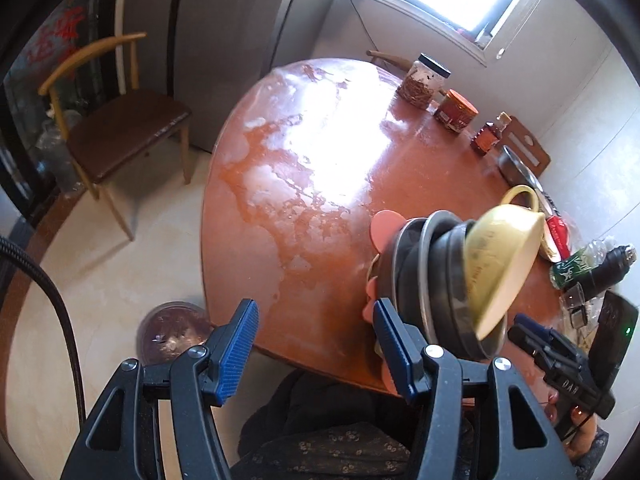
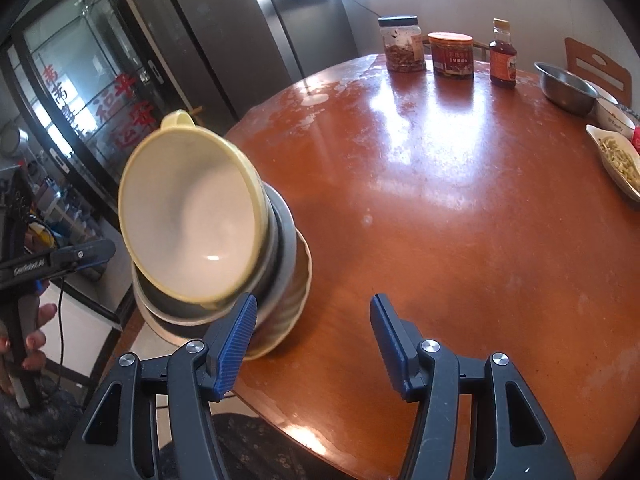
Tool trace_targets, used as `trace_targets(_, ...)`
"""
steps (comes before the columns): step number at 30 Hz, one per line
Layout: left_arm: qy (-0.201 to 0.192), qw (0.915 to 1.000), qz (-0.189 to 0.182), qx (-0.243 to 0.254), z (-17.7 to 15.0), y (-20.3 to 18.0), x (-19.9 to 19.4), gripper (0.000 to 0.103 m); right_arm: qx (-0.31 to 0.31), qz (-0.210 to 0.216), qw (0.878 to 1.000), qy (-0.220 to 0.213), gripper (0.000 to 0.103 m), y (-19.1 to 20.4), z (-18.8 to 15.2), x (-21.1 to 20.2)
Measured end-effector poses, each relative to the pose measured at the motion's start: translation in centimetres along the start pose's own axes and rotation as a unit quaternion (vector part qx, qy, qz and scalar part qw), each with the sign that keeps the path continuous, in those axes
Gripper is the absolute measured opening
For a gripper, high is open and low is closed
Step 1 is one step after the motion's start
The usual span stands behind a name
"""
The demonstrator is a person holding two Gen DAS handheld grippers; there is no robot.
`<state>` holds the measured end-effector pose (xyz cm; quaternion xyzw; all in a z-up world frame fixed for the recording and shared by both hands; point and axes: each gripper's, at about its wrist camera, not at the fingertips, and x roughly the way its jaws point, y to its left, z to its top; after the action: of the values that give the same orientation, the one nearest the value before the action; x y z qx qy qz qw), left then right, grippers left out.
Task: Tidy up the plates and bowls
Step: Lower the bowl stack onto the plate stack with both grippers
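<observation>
Stack of dishes at the near edge of the worktop (image 2: 440, 220), just ahead of both claws. On top, a yellow handled bowl (image 2: 192, 220), empty, tipped steeply with its mouth toward the right-wrist view, not seated flat in the grey bowls (image 1: 436, 280) beneath. Under these, a cream scalloped plate (image 2: 292, 312); lowest, a pink flower-edged plate (image 1: 384, 228), visible from the left wrist only.

Jaws of the left claw (image 1: 316, 320) apart, nothing between them, one finger close beside the stack's lower rims; contact cannot be told. Jaws of the right claw (image 2: 314, 312) likewise apart and empty, one finger in front of the cream plate.

Step in hand, as judged: seating the tilted bowl level. To do it well:
- Steady the grey bowls from one side.
- Take the yellow rim away from the handle and lower it until it nests.
- Press downward only, never toward the worktop's edge, which lies close to the stack.

Farther out, along the far rim:
- clear jar (image 2: 402, 46), black lid, brown contents
- red tub (image 2: 451, 54), lidded
- small bottle (image 2: 503, 56) of dark reddish liquid
- steel basin (image 2: 566, 88), apparently empty
- white dish (image 2: 618, 160) holding pale pieces of food

On the floor, a bin (image 1: 172, 332) with scraps inside.
</observation>
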<state>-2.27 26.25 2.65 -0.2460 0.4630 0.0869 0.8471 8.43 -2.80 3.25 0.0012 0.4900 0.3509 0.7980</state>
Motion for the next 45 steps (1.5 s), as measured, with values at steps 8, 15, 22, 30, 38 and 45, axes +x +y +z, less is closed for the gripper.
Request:
trace_targets(8,0.049,0.9980,-0.039,-0.013,1.1,1.5,4.7,0.059,-0.008,0.013,1.000,0.021,0.039,0.3,-1.4,1.7)
trace_targets(15,0.064,0.9953,-0.073,0.000,1.9,1.3,6.2,0.059,-0.013,0.022,0.999,0.029,0.036,0.8,-1.3,2.4)
trace_targets(22,0.064,0.9944,-0.080,0.024,2.7,0.6,6.7,0.057,-0.009,0.037,0.999,0.037,0.031,0.6,-1.2,3.3)
trace_targets(30,0.067,0.9932,-0.073,0.061,3.4,-1.9,7.5,0.055,-0.002,0.039,0.999,0.035,0.024,-0.4,-1.2,3.0)
trace_targets(38,0.078,0.9890,-0.076,0.100,3.4,-5.6,9.0,0.050,0.006,0.034,0.999,0.032,0.024,-2.1,-1.4,2.1)
trace_targets(45,0.094,0.9837,-0.087,0.126,3.2,-8.3,10.8,0.046,0.016,0.024,0.999,0.024,0.024,-4.3,-1.8,0.9)
